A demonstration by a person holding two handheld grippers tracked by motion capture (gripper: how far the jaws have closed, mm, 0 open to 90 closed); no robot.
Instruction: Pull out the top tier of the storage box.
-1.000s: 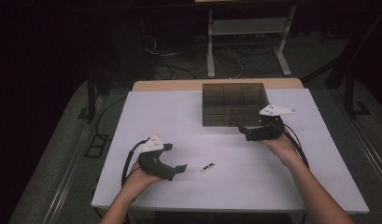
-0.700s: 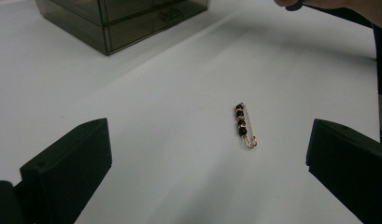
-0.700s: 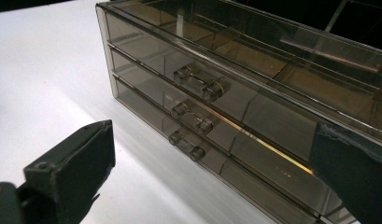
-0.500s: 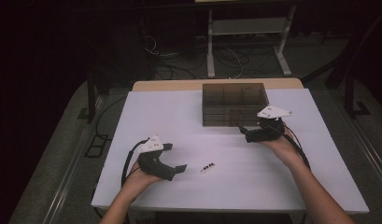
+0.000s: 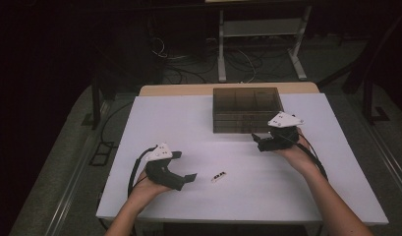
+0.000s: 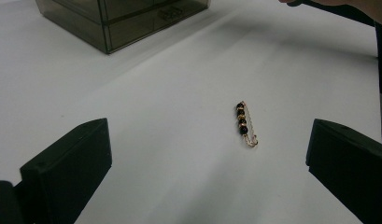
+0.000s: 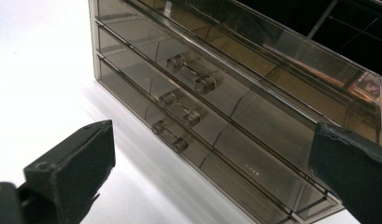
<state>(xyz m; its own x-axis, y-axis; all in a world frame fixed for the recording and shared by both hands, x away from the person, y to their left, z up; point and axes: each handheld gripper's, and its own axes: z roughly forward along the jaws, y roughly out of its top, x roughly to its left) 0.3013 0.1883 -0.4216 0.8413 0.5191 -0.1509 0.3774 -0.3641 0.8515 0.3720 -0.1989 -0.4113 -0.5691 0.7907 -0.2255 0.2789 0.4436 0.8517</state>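
Left gripper: the left gripper [image 5: 188, 177] sits in the lower left of the high view, held in the person's left hand [image 5: 144, 189] low over the worktop [image 5: 188, 118], its jaws spread wide with nothing between them.
Beaded pin: a small beaded pin [image 6: 245, 124] with dark beads on a gold-coloured clasp lies flat on the white worktop, just right of centre in the left gripper view, ahead of the open jaws and between their lines; in the high view it is the small item [image 5: 218, 177] just right of the left gripper, apart from it.
Right gripper: the right gripper [image 5: 260, 142] is at centre right of the high view, held in the right hand [image 5: 294, 152], close to the front right corner of the drawer box; its jaws stand wide apart and empty.
Drawer box: a smoky see-through drawer box [image 5: 245, 109] stands at upper centre of the worktop. In the right gripper view its front [image 7: 216, 112] runs diagonally, showing three stacked drawers, each with a clear bar handle [image 7: 192, 75], all pushed in.
Gap: pin and drawer box lie well apart.
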